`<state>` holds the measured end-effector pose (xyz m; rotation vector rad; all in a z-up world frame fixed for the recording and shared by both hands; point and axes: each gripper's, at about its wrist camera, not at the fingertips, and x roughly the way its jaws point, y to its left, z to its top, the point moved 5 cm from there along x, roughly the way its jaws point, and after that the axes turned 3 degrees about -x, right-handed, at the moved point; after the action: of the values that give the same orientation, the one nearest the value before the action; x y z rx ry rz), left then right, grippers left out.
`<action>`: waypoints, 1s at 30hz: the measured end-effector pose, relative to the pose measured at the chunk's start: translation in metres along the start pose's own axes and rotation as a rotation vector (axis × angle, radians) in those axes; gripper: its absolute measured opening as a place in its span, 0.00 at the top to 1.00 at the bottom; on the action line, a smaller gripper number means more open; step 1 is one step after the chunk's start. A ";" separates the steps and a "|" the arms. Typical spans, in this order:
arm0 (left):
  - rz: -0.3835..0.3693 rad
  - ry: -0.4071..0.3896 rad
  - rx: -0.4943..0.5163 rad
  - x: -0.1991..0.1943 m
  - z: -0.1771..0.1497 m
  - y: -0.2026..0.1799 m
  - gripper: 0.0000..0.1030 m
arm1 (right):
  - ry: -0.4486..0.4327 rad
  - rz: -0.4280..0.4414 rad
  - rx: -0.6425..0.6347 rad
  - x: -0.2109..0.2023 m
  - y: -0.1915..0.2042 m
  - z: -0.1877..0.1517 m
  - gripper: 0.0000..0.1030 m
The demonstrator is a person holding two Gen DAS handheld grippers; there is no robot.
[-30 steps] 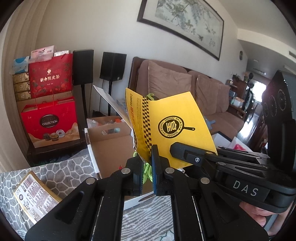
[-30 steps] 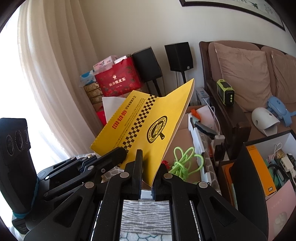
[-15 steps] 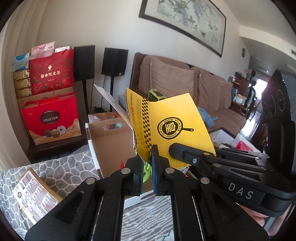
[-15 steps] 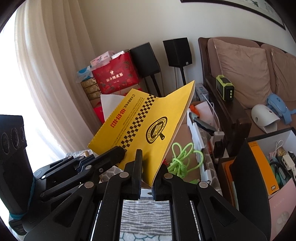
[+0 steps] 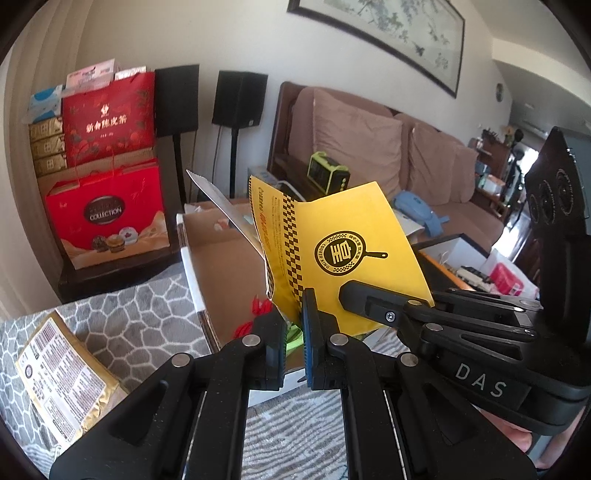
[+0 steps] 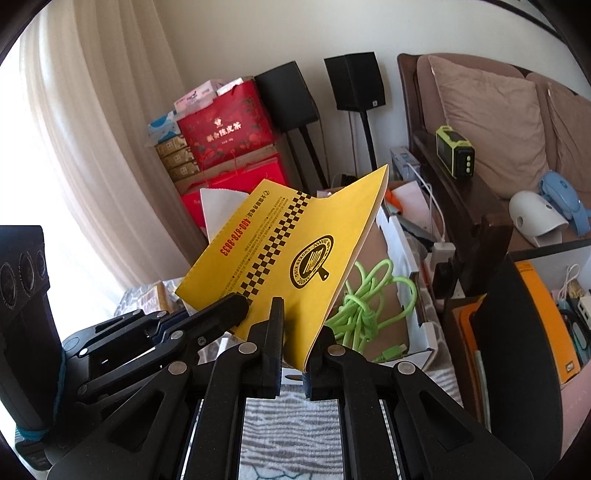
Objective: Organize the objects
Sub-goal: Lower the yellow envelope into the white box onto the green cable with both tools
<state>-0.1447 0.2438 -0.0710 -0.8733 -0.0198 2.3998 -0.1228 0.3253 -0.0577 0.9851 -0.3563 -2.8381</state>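
Left wrist view: yellow booklet (image 5: 343, 254) pinched upright in left gripper (image 5: 294, 332).

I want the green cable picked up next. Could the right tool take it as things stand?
Probably not yet: the right tool is shut on the yellow booklet, which also hangs in front of the green cable in the cardboard box.

This is a home living room. A brown sofa (image 5: 413, 158) with loose back cushions (image 5: 354, 147) runs along the right side of the left wrist view, under a long framed ink painting (image 5: 391, 33) at the upper right. Two black speakers on stands (image 5: 240, 99) sit by the wall at upper centre. Red gift bags (image 5: 107, 110) are stacked at the upper left. In the right wrist view, pale curtains (image 6: 92, 129) fill the left side.
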 end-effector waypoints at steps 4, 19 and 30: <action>0.024 0.039 -0.009 0.013 -0.005 0.005 0.93 | 0.027 0.025 0.019 0.015 -0.005 -0.003 0.94; 0.012 0.111 -0.110 0.039 -0.016 0.028 0.93 | 0.105 0.032 0.039 0.046 -0.010 -0.006 0.93; 0.008 0.189 -0.156 0.064 -0.011 0.040 0.93 | 0.206 0.012 0.092 0.072 -0.021 0.004 0.93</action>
<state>-0.1987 0.2427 -0.1252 -1.1709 -0.1321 2.3367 -0.1827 0.3328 -0.1029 1.2746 -0.4717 -2.6971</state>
